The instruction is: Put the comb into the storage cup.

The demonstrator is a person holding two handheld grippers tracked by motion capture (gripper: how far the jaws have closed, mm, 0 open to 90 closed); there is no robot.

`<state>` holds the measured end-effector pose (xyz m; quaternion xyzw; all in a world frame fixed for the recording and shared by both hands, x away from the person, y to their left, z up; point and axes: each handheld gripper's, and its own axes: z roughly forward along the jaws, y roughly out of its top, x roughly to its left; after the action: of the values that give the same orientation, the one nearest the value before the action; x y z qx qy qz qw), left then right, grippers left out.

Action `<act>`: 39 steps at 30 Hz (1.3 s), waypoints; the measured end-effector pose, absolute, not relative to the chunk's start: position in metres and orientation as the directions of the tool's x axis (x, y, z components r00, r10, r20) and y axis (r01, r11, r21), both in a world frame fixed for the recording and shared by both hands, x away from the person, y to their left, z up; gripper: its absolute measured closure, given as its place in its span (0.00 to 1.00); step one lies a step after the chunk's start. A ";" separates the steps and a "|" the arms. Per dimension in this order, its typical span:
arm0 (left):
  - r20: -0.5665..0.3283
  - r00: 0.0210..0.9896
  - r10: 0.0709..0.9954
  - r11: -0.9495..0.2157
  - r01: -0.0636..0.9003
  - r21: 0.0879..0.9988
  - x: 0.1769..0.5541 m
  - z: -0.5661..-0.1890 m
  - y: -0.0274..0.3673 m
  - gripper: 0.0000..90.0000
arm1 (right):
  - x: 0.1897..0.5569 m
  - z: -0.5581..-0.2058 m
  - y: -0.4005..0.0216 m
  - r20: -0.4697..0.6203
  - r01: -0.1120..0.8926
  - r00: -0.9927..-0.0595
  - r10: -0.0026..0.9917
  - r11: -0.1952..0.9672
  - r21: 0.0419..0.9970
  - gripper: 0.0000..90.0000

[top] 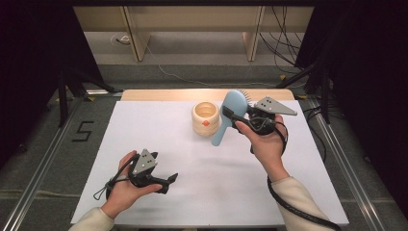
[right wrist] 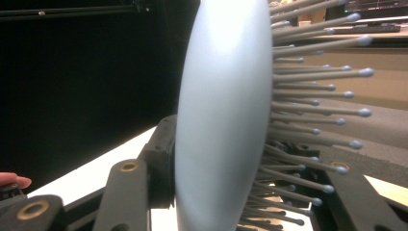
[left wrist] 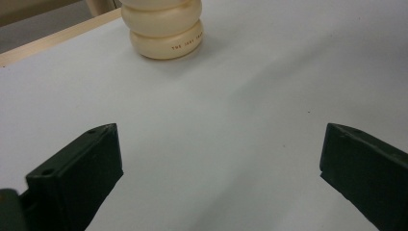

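Observation:
A light blue hairbrush (top: 230, 115) hangs above the white table top (top: 192, 168), head up and handle slanting down to the left. My right gripper (top: 234, 118) is shut on its head; in the right gripper view the brush (right wrist: 221, 120) stands edge-on between the jaws of that gripper (right wrist: 255, 163), bristles pointing right. A cream ribbed pot (top: 206, 118) with an orange mark stands just left of the brush, at the table's far middle. My left gripper (top: 167, 182) rests low at the near left, open with nothing between its jaws (left wrist: 219, 139). The pot (left wrist: 163, 29) lies well ahead of it.
The table's wooden far edge (top: 202, 94) lies behind the pot. Dark tripod legs (top: 308, 77) and cables stand on the floor beyond the table's corners. A metal rail (top: 43, 159) runs along the left side.

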<state>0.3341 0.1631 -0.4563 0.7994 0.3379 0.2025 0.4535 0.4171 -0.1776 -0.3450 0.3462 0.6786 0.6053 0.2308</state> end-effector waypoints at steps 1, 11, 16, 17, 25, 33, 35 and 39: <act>0.016 0.690 0.724 -0.360 0.358 0.861 0.334 -0.456 0.163 0.00 | 0.417 -0.345 -0.178 0.108 0.191 -0.653 0.750 0.025 0.981 0.57; 0.017 0.690 0.723 -0.362 0.358 0.861 0.334 -0.456 0.163 0.01 | 0.422 -0.340 -0.176 0.101 0.188 -0.651 0.753 0.030 0.982 0.57; 0.017 0.690 0.723 -0.361 0.358 0.861 0.334 -0.456 0.163 0.01 | 0.425 -0.339 -0.175 0.099 0.185 -0.647 0.756 0.029 0.982 0.57; 0.016 0.690 0.723 -0.360 0.358 0.861 0.334 -0.456 0.163 0.01 | 0.426 -0.338 -0.175 0.101 0.187 -0.646 0.756 0.029 0.982 0.57; 0.014 0.692 0.722 -0.360 0.359 0.861 0.334 -0.456 0.163 0.01 | 0.429 -0.337 -0.176 0.107 0.188 -0.639 0.762 0.020 0.982 0.57; 0.013 0.691 0.722 -0.360 0.359 0.861 0.335 -0.457 0.162 0.01 | 0.433 -0.332 -0.177 0.104 0.183 -0.630 0.769 0.017 0.983 0.57; 0.013 0.692 0.722 -0.360 0.360 0.860 0.335 -0.457 0.163 0.01 | 0.434 -0.331 -0.177 0.103 0.181 -0.629 0.771 0.017 0.983 0.57; 0.012 0.691 0.722 -0.360 0.361 0.860 0.335 -0.457 0.163 0.01 | 0.436 -0.329 -0.177 0.102 0.178 -0.626 0.773 0.014 0.984 0.57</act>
<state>0.3350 0.1627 -0.4566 0.8001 0.3386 0.1994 0.4533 0.4361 -0.1769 -0.3287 0.3556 0.6682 0.6056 0.2457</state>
